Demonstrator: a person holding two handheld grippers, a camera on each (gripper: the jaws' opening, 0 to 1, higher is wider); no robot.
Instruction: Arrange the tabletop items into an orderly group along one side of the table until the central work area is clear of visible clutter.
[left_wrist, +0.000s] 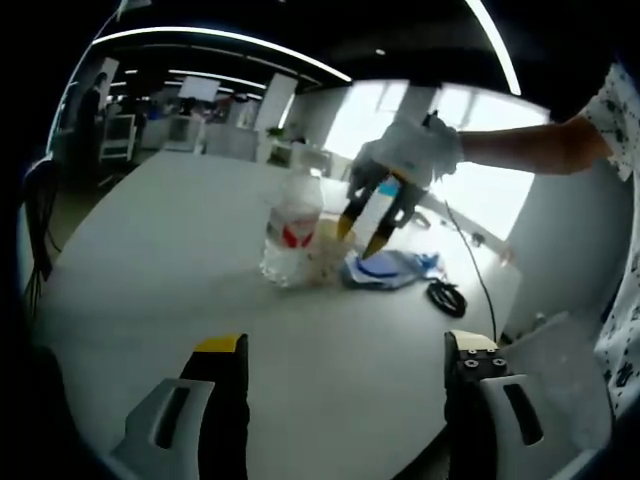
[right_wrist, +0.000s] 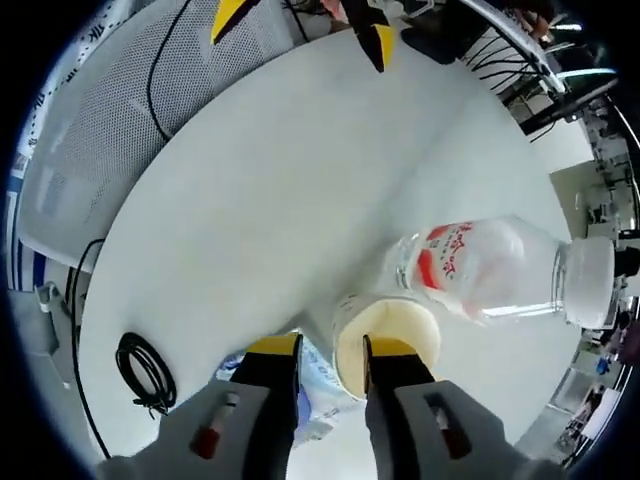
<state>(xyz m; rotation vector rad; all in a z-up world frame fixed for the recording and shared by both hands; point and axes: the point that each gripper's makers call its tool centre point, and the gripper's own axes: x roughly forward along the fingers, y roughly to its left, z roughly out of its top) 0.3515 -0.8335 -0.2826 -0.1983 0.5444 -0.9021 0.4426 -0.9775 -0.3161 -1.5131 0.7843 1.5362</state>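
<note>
White round counter (left_wrist: 150, 290) in bright office. Clear bottle (left_wrist: 291, 235) touching cream cup (right_wrist: 385, 342), contents unclear. Right tool (right_wrist: 332, 362) narrow, straddling cup rim. Left tool (left_wrist: 345, 365) wide.

A clear water bottle (right_wrist: 490, 268) with a red label stands touching a cream-lined cup (right_wrist: 385, 342), blue-white packet (left_wrist: 388, 268) beside them.

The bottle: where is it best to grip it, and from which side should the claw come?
Probably the bottle is best gripped on its straight labelled middle, because it stands upright and narrows toward the cap. Come level from the open table side with the left claw, open now; the cup and right claw crowd the other side.
</note>
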